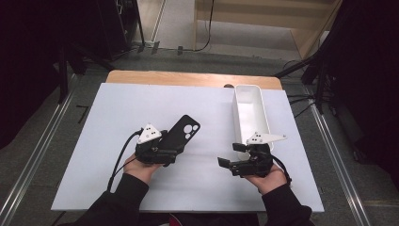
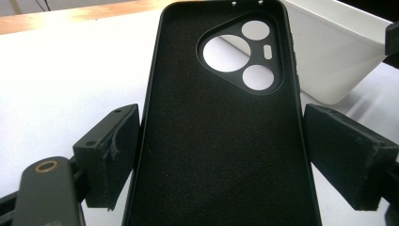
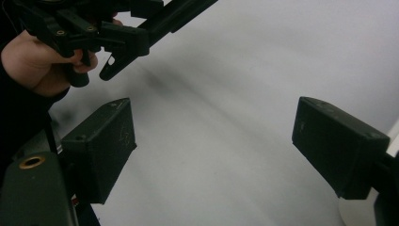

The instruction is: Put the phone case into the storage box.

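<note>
Two grippers | left gripper fingers pinching phone case | right gripper fingers spread, empty

We see left gripper holding black phone case; right gripper near white bin, jaws apart.

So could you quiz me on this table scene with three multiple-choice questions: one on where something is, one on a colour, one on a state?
1. Where is the white bin?
A. far right of the table
B. near left corner
C. on the floor

2. What colour is the phone case?
A. red
B. black
C. white

3. How is the right gripper?
A. shut on the case
B. shut on the bin
C. open, holding nothing

Answers: 1 A, the high view shows it along the right side. 2 B, the left gripper clamps a black case. 3 C, its jaws stand wide apart over bare table.
</note>
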Demonstrator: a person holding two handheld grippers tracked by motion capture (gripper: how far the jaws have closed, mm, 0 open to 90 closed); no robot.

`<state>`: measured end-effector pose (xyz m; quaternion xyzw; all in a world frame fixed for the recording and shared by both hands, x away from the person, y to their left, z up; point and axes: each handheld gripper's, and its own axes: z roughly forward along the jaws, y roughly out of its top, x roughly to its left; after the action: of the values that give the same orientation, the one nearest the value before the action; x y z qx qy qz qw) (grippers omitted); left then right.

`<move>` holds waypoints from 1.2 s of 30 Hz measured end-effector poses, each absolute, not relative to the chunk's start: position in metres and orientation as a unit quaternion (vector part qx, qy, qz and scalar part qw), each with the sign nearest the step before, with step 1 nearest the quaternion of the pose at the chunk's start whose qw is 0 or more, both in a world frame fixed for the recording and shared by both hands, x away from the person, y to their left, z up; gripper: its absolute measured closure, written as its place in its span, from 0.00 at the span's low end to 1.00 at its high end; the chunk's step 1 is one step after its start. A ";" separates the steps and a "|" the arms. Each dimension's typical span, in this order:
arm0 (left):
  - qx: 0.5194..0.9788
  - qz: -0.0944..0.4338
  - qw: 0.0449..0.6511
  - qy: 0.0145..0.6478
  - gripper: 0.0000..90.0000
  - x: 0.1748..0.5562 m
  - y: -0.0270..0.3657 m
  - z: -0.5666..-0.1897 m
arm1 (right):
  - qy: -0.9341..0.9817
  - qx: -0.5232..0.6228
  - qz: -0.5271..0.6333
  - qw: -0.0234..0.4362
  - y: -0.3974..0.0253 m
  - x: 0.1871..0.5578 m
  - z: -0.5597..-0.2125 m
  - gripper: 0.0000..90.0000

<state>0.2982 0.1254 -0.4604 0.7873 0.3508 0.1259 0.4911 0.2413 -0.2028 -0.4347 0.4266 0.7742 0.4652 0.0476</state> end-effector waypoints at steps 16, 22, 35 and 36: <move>0.776 0.130 0.505 0.356 0.15 0.295 0.120 -0.468 | 0.767 0.435 0.468 0.058 -0.192 0.253 -0.427 0.14; 0.770 0.137 0.508 0.361 0.15 0.293 0.120 -0.469 | 0.764 0.437 0.471 0.056 -0.187 0.259 -0.422 0.14; 0.762 0.137 0.515 0.369 0.15 0.290 0.118 -0.472 | 0.766 0.437 0.467 0.064 -0.176 0.271 -0.415 0.14; 0.761 0.136 0.516 0.369 0.15 0.290 0.118 -0.473 | 0.766 0.435 0.468 0.065 -0.176 0.272 -0.415 0.14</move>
<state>0.2902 0.1182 -0.4728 0.7608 0.3691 0.1365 0.5161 0.2721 -0.1760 -0.4150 0.4348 0.7664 0.4684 0.0651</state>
